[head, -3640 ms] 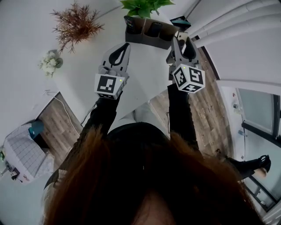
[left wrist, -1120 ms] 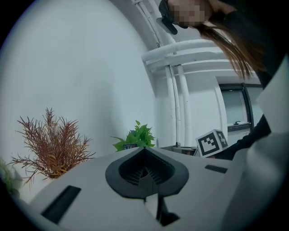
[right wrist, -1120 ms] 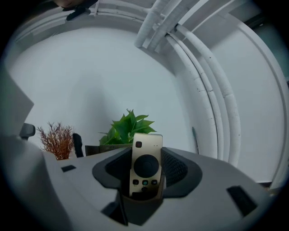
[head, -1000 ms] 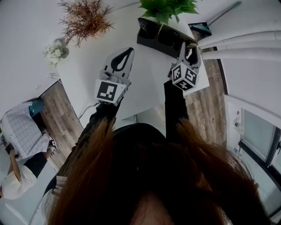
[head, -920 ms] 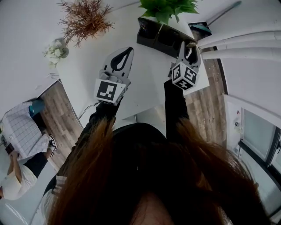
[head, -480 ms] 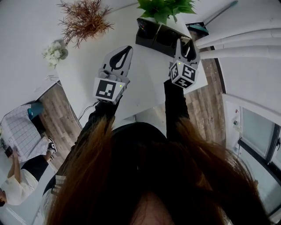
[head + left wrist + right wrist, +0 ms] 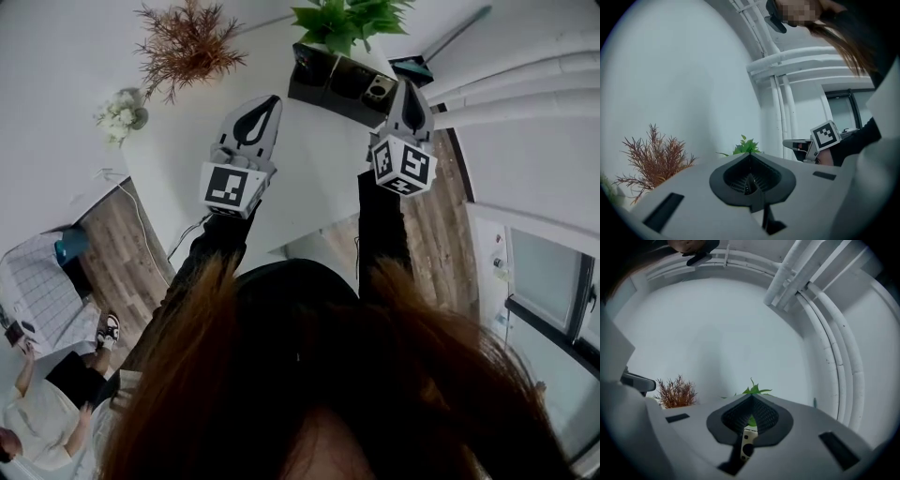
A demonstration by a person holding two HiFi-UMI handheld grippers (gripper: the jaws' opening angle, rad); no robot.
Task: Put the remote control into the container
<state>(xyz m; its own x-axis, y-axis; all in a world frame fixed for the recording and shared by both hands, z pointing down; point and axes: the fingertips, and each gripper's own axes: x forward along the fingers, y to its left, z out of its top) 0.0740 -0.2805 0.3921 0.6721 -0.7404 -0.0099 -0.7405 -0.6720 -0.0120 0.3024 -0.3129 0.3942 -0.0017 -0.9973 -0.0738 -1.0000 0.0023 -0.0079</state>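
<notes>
Matt white tabletop [image 7: 319,169], wood-grain plank floor [image 7: 436,234], matt dark container [image 7: 323,94].

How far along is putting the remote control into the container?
Done: the remote control sits in the right end compartment of the container. In hand: nothing; the right gripper hangs near it, jaws just closed with nothing between them, and the left gripper is shut and empty too. Left: apparently nothing.

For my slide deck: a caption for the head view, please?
Remote control sits in the container; the right gripper, jaws shut and empty, hangs beside it.
</notes>
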